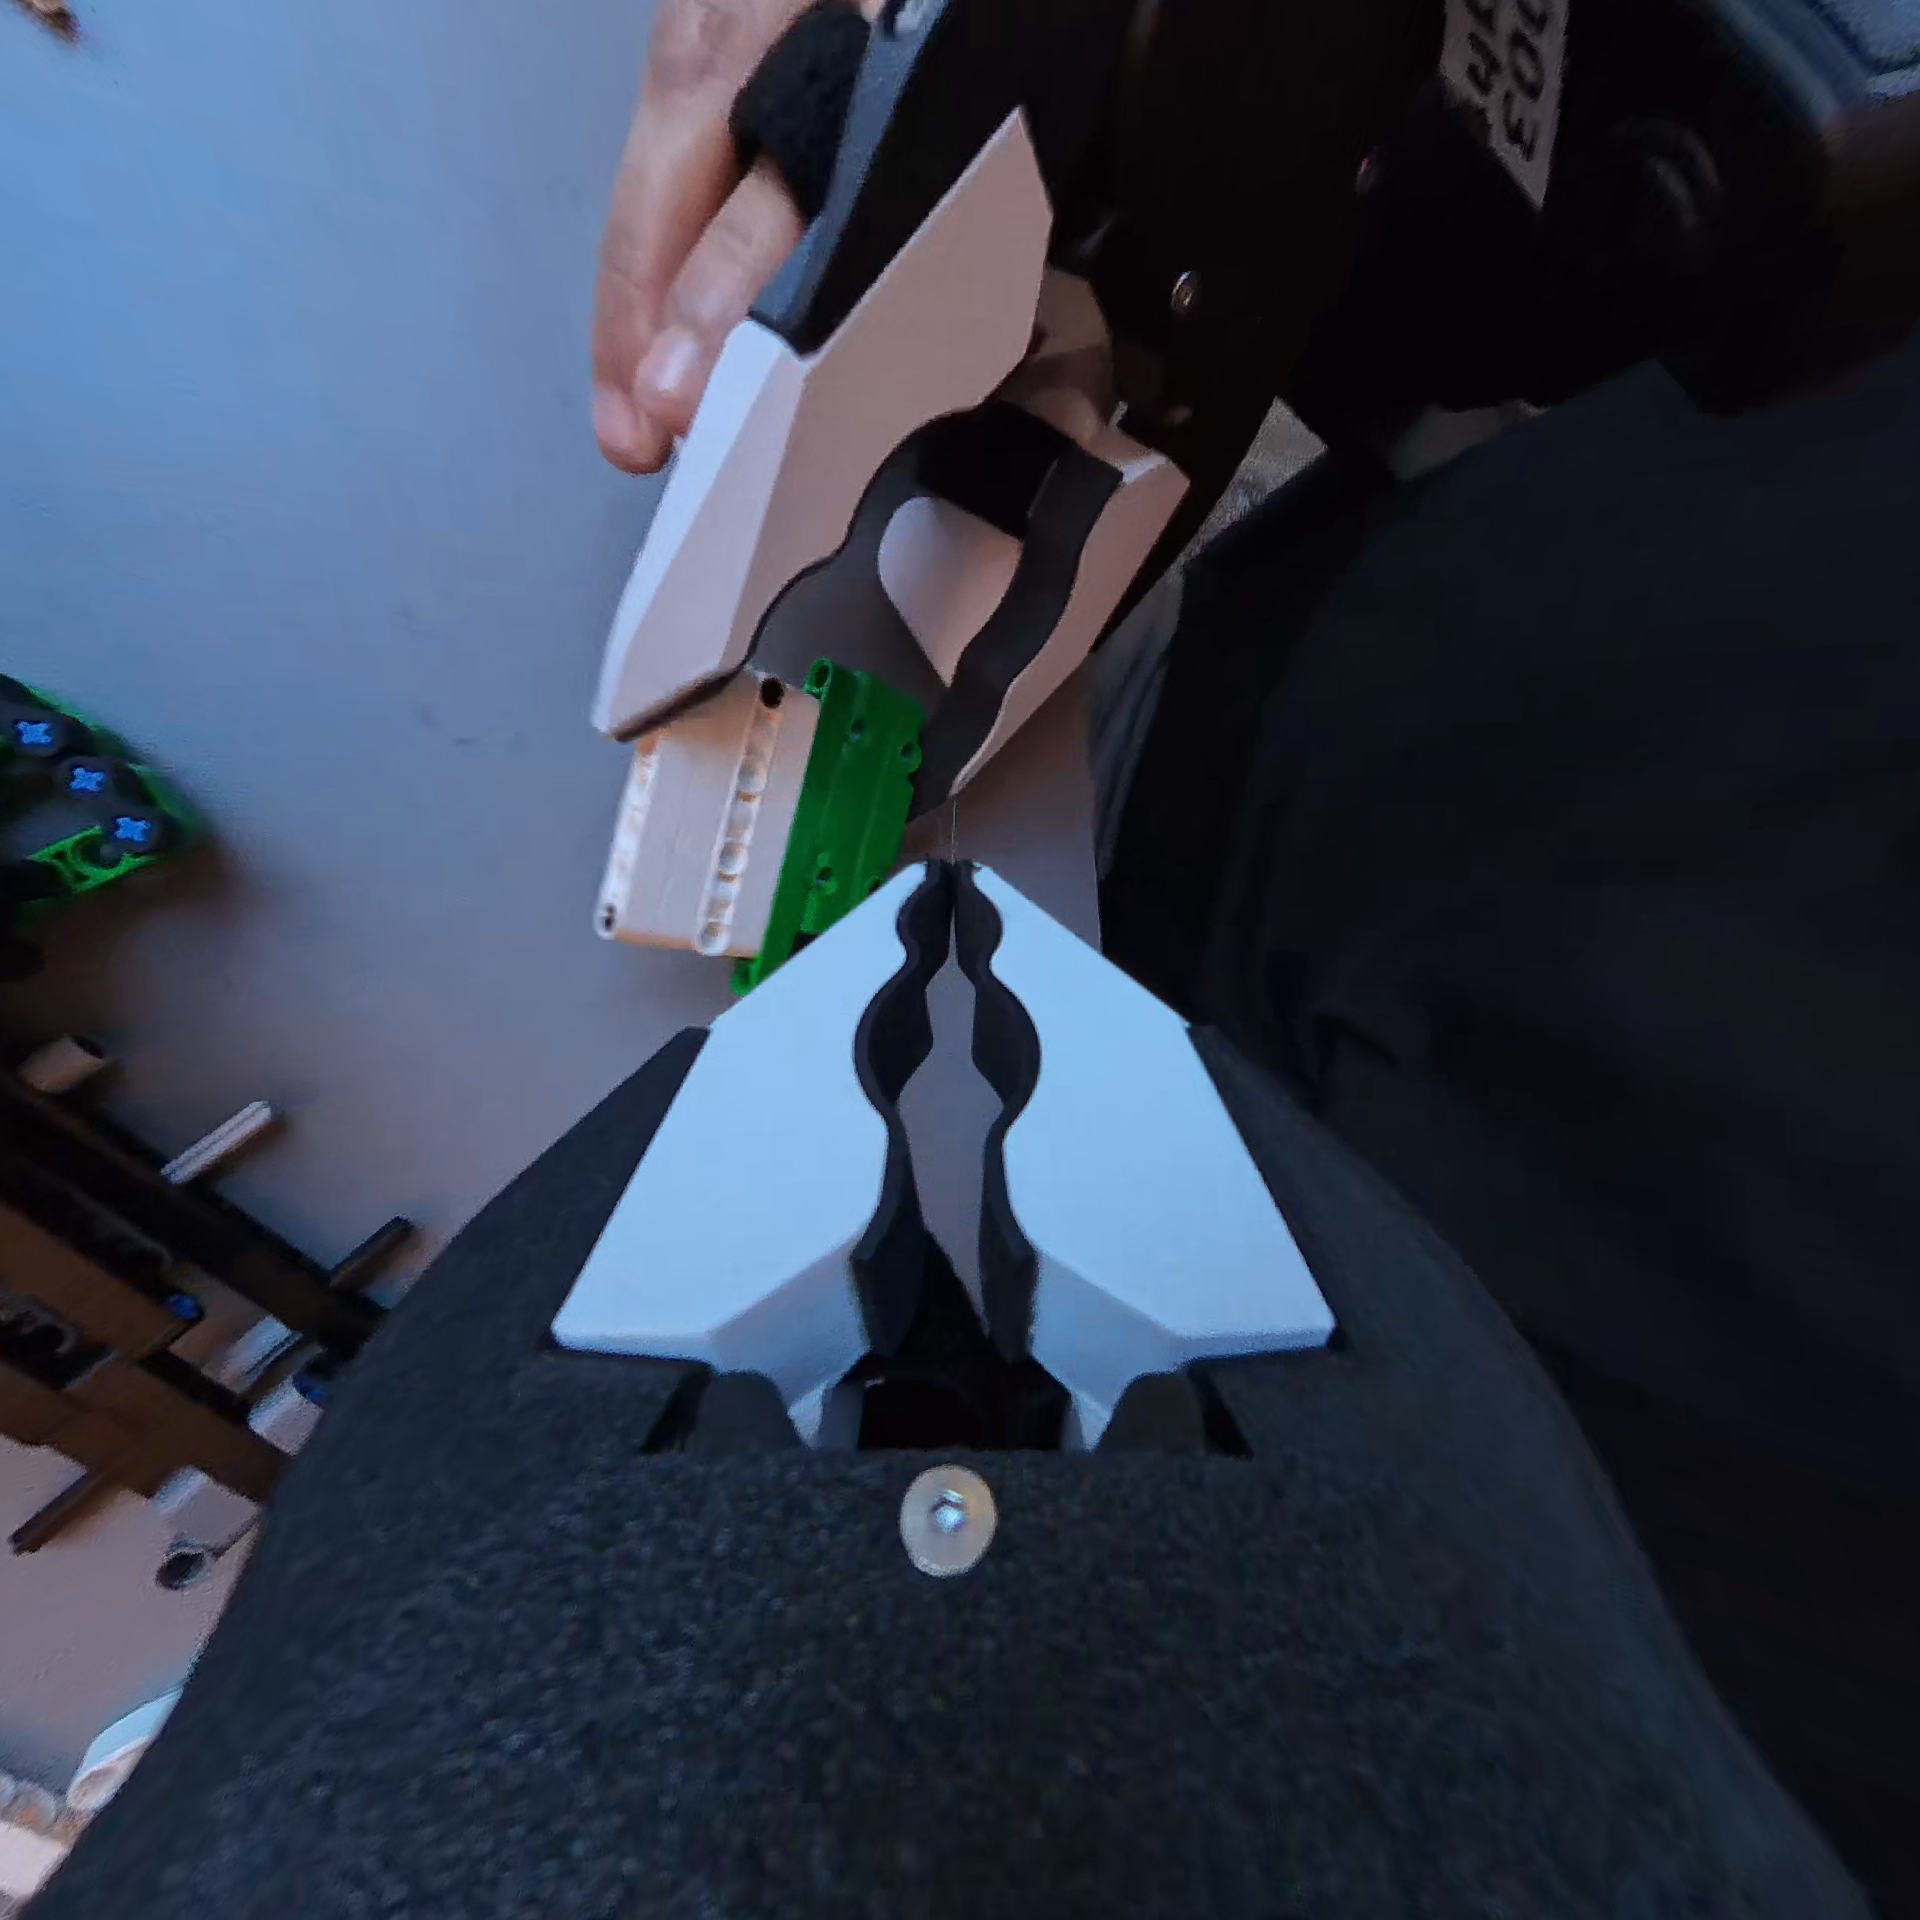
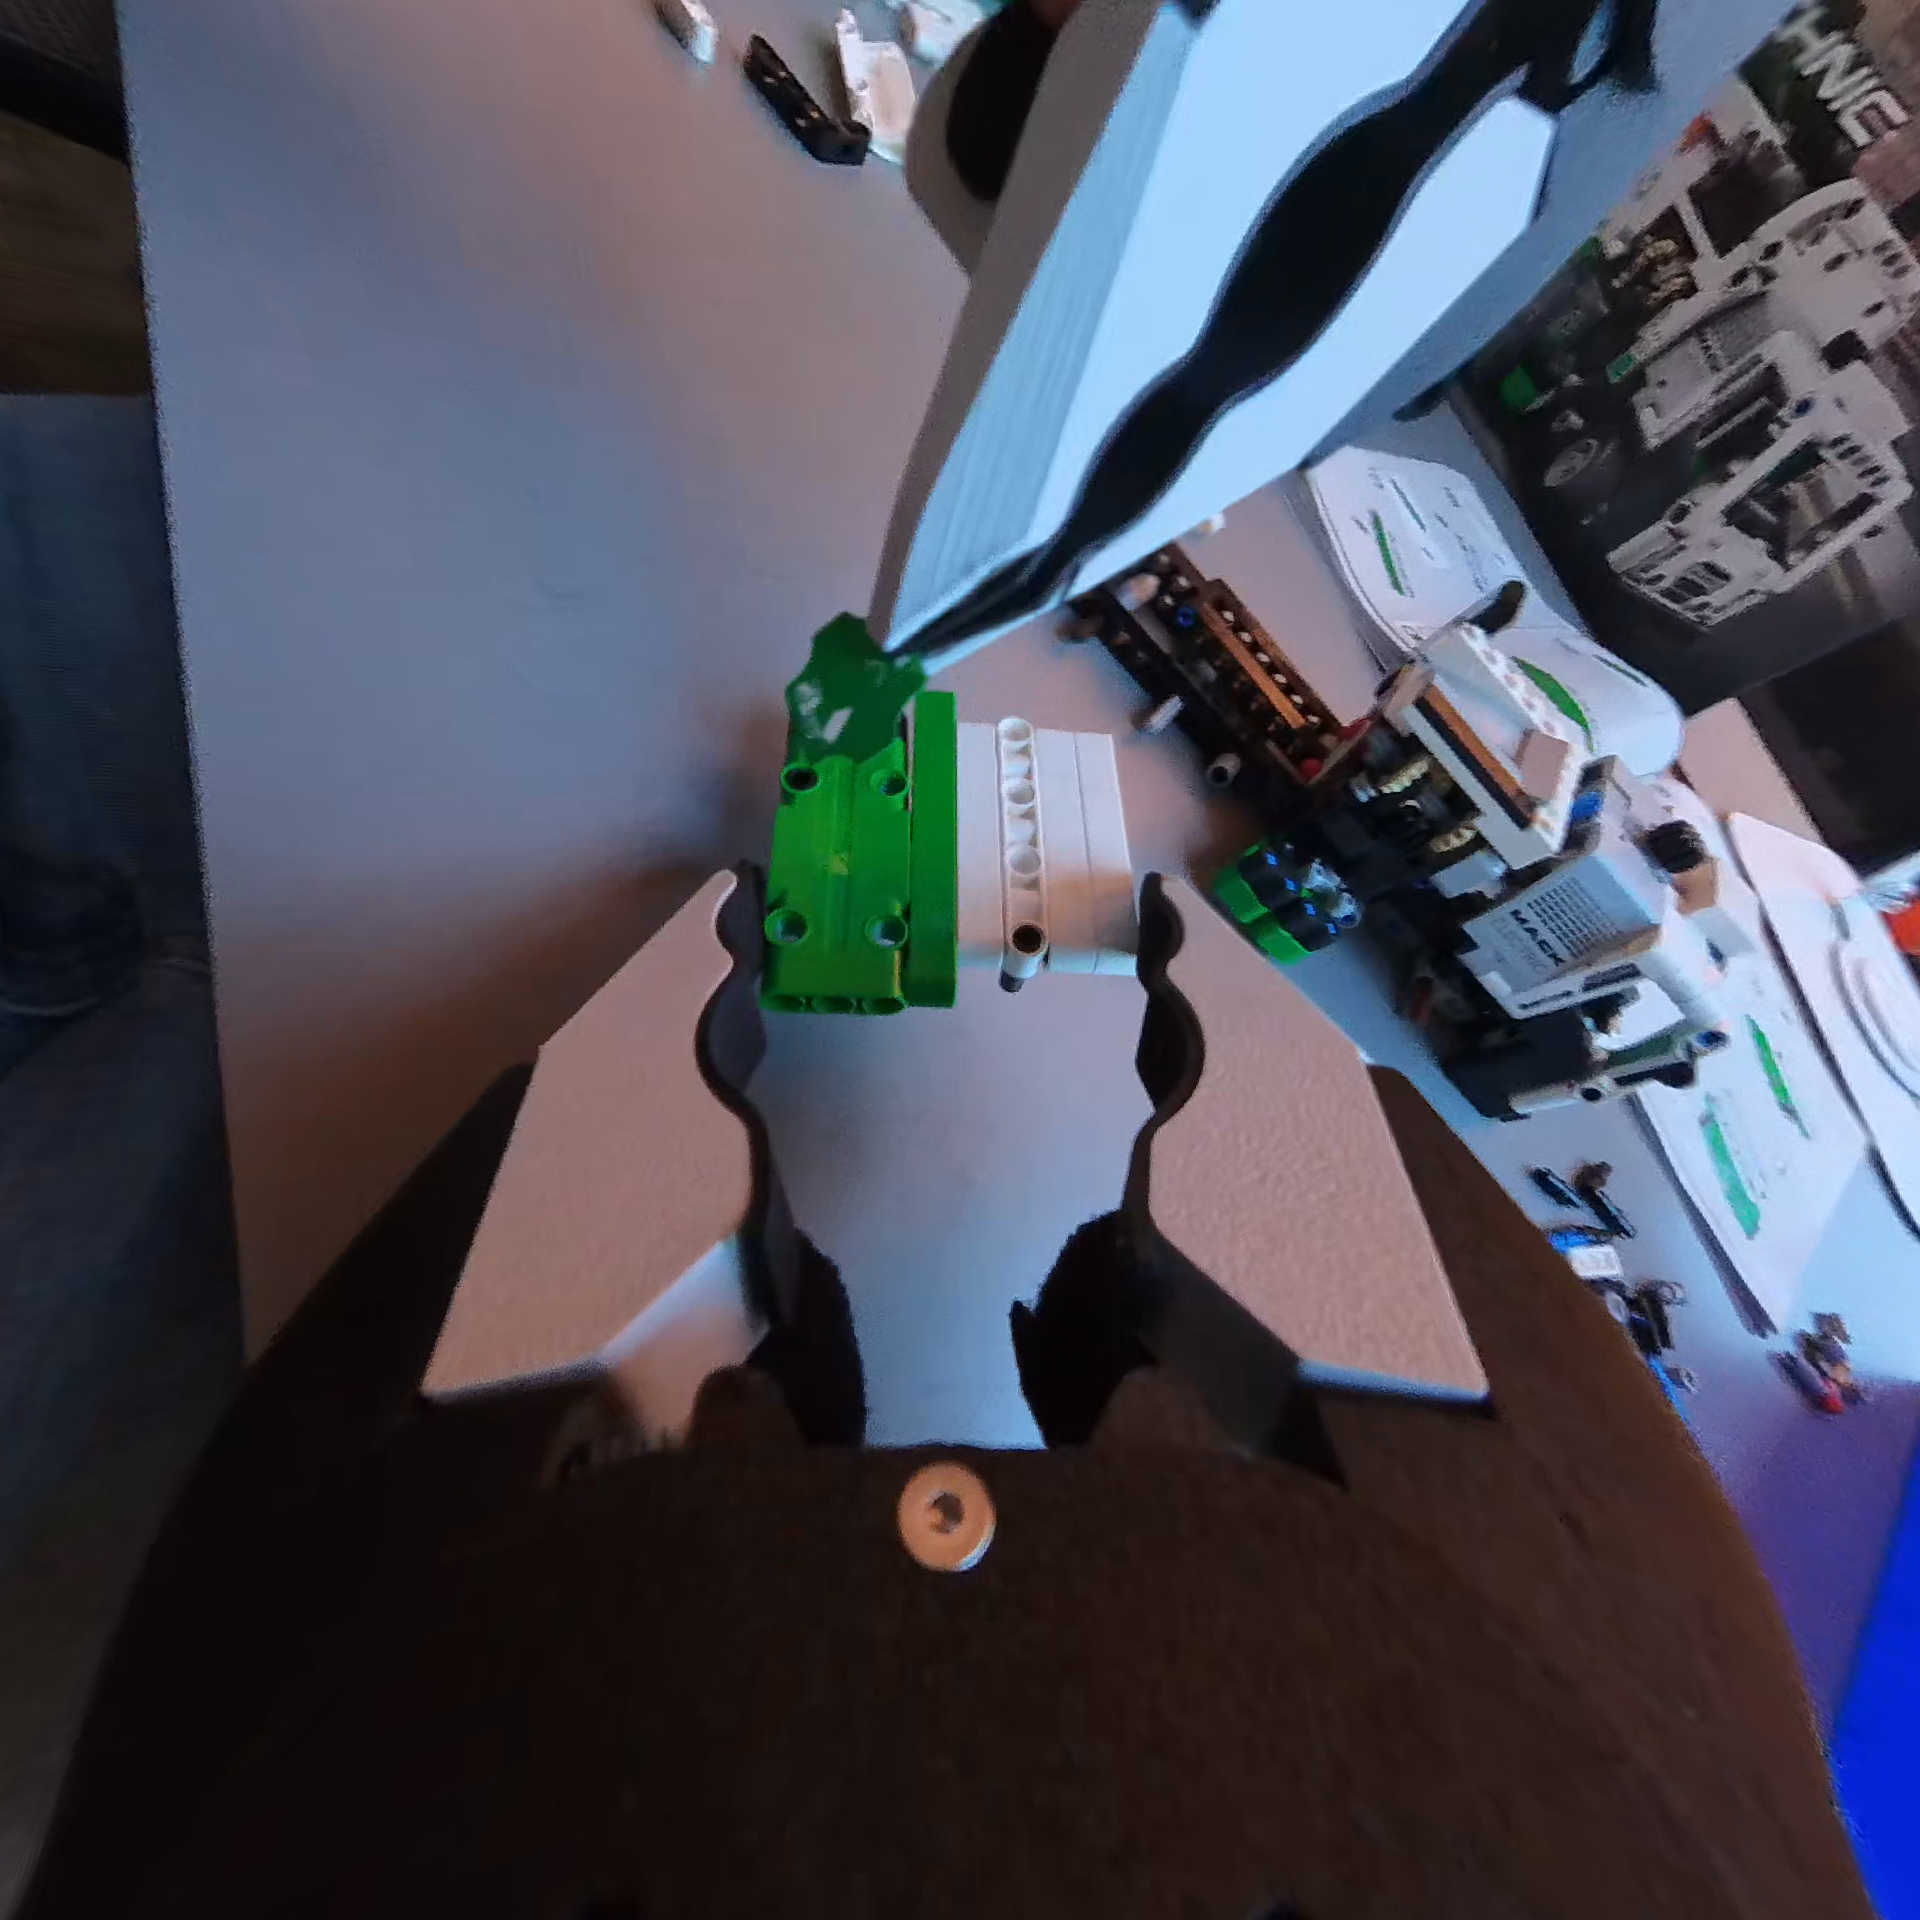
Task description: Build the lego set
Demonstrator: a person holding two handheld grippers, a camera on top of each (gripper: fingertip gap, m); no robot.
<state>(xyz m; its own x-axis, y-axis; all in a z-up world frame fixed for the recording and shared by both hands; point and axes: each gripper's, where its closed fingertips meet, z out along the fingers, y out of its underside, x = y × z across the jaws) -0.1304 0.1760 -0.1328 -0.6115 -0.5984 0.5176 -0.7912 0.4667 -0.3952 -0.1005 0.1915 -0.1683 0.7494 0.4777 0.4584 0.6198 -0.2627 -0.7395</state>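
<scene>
A lego assembly of a white block (image 2: 1049, 842) and a green panel (image 2: 847, 883) sits between the fingertips of my right gripper (image 2: 948, 904), which is shut on it from both sides. In the left wrist view the same assembly (image 1: 727, 831) hangs from the right gripper (image 1: 779, 758). My left gripper (image 1: 951, 868) has its jaws closed just beside the green panel (image 1: 852, 810). In the right wrist view the left gripper (image 2: 904, 649) pinches a small flat green piece (image 2: 847, 681) at the assembly's far end.
A partly built white truck model (image 2: 1507, 883), printed instruction sheets (image 2: 1434, 551) and the set's box (image 2: 1714, 364) lie to the right on the grey table (image 2: 468, 520). Loose small parts (image 2: 1621, 1247) are scattered nearby. A green and black sub-assembly with blue pins (image 1: 83, 790) lies left. About 5 cm separates my left fingertips from my right.
</scene>
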